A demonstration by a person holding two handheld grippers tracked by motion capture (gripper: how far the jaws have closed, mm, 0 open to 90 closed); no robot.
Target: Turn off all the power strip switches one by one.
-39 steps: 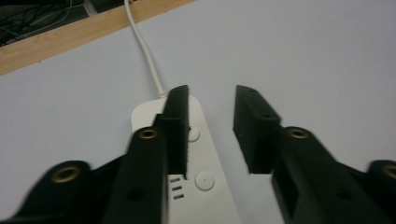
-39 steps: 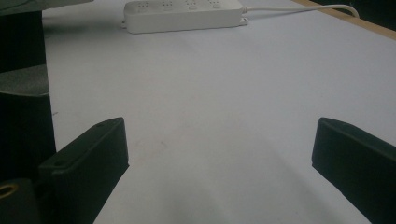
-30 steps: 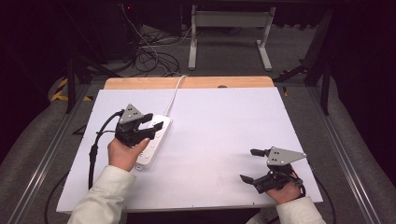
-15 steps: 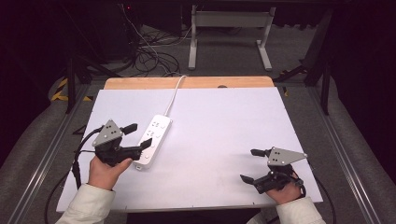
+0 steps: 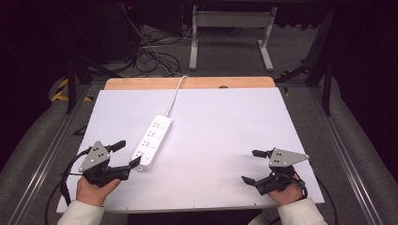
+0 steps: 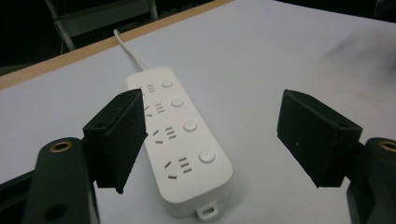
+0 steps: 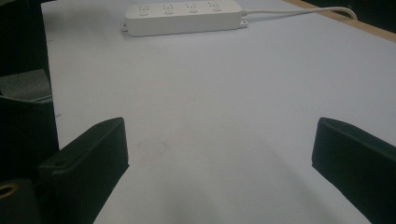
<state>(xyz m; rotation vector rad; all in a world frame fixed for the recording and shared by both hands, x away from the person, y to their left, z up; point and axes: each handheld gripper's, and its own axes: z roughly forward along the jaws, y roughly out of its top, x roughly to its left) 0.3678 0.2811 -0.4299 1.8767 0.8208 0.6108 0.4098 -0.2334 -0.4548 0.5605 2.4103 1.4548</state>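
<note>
Pulling back is what my left gripper (image 5: pixel 126 153) has just done: a second ago it sat on the near end of the power strip (image 5: pixel 152 142), and now, at the lower left of the high view, its jaws stand wide apart with nothing between them, the tips just short of the strip's near end. From the left gripper view I look between the two black jaws straight onto the strip (image 6: pixel 180 140), which lies flat at the frame's centre with its four sockets and round buttons facing up, touched by neither jaw. It has also shifted; it now lies slanted left of centre on the white table (image 5: pixel 225 131), its white cord (image 5: pixel 174 93) running to the far edge at top centre. I read that as a release after placing or nudging it. My right gripper (image 5: pixel 257 165) has stayed put at the lower right, jaws spread and empty, well apart from the strip (image 7: pixel 183 19).
</note>
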